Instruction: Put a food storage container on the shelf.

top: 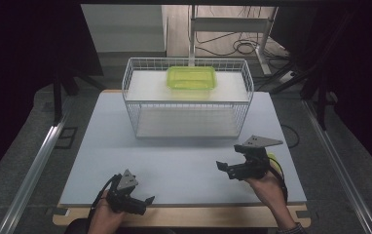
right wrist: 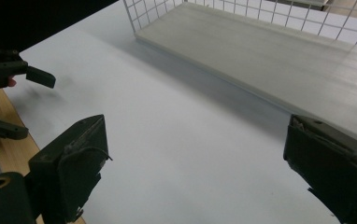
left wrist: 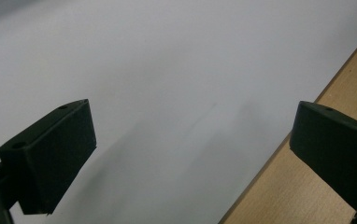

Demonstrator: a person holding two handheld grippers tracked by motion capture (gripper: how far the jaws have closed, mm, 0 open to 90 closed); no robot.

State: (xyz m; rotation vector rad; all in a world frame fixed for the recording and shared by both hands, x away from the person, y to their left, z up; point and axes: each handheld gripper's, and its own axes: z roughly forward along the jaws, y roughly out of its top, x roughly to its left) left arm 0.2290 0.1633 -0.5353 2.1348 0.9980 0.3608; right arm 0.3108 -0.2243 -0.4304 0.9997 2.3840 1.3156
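Sitting on the upper shelf of the white wire rack [top: 186,105], the translucent green plastic container [top: 192,78] is well ahead of both sets of jaws. Right gripper [top: 229,168] hovers wide open, empty, rack just beyond it. Left gripper [top: 147,202] gapes too, empty over the pale grey table [top: 174,161] edge.

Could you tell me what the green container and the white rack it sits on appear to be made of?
The green container looks like translucent plastic: light passes through its glossy yellow-green walls. The white rack seems to be thin coated metal wire, judging by its fine grid sides, with flat matte white shelf boards, possibly painted wood or plastic.
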